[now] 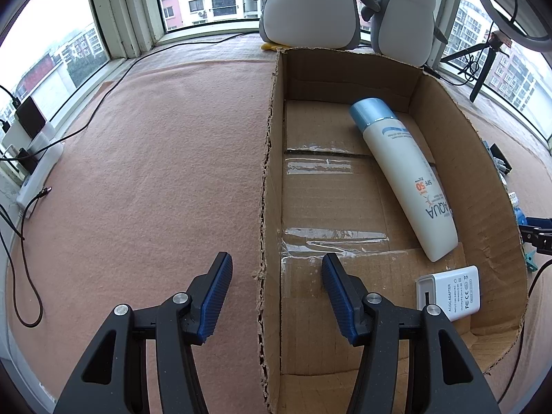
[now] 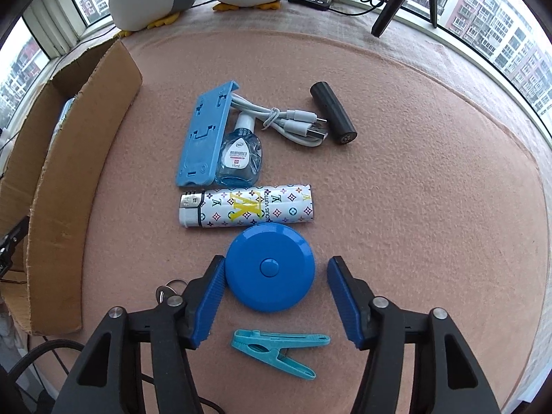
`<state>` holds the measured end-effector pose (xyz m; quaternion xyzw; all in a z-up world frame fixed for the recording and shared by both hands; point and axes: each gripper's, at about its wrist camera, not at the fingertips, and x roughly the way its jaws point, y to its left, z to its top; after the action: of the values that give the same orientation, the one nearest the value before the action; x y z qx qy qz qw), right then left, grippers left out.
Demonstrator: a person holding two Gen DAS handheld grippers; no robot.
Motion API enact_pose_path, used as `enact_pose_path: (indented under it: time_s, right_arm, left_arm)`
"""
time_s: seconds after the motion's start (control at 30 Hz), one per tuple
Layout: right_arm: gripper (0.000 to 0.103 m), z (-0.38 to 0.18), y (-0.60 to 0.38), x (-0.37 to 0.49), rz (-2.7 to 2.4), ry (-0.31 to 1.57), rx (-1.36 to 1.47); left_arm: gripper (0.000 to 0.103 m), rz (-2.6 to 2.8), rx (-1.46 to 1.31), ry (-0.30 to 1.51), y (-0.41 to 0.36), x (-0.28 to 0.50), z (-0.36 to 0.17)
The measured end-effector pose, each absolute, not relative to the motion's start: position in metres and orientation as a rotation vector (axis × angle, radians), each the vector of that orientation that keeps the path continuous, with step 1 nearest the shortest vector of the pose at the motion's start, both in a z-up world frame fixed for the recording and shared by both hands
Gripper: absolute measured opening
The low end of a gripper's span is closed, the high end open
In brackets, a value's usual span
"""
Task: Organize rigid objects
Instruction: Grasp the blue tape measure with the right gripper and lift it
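In the left wrist view a cardboard box (image 1: 490, 186) holds a white sunscreen bottle (image 1: 403, 172) with a blue cap and a white power adapter (image 1: 448, 291). My left gripper (image 1: 276, 265) hangs open above the box's left wall, holding nothing. In the right wrist view my right gripper (image 2: 274, 269) is open around a round blue tape measure (image 2: 270, 267) on the pink mat; the left pad looks close to its rim. Beyond it lie a patterned lighter (image 2: 246, 206), an eye-drop bottle (image 2: 239, 155), a blue phone stand (image 2: 207, 134), a white USB cable (image 2: 286, 122) and a black cylinder (image 2: 333, 112).
A teal clothespin (image 2: 279, 348) and a key ring (image 2: 170, 288) lie near the right gripper. The box wall (image 2: 69, 186) stands to the left. Two plush penguins (image 1: 310, 3) sit by the window. A tripod (image 2: 393, 3), a power strip (image 1: 38, 172) and loose cables (image 1: 20, 241) line the edges.
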<state>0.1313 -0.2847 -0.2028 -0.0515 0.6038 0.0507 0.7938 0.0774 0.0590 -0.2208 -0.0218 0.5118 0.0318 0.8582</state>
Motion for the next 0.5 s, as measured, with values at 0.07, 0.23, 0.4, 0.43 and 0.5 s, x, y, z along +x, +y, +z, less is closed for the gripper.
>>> enact_pose_path:
  time_s: [0.07,0.23,0.4,0.43,0.5]
  right_arm:
    - [0.047,-0.2024,-0.2851,0.1311,0.11,1.301,-0.106]
    - [0.046,-0.2016,-0.2858,0.1297,0.113,1.297,-0.1]
    - [0.046,-0.2008,-0.2867,0.1269,0.11,1.291,-0.087]
    - [0.046,-0.1997,-0.2873,0.1262,0.108,1.289,-0.083]
    - [0.046,-0.196,-0.2891,0.1259,0.108,1.282,-0.074]
  left_arm:
    - [0.058,0.067,-0.047,1.075,0.0593,0.0779,-0.221]
    - [0.058,0.067,-0.046,1.074,0.0591,0.0782,-0.2213]
    - [0.058,0.065,-0.052,1.074,0.0588,0.0788,-0.2216]
    - [0.058,0.064,-0.052,1.073,0.0588,0.0787,-0.2215]
    - [0.058,0.062,-0.053,1.073,0.0588,0.0791,-0.2216]
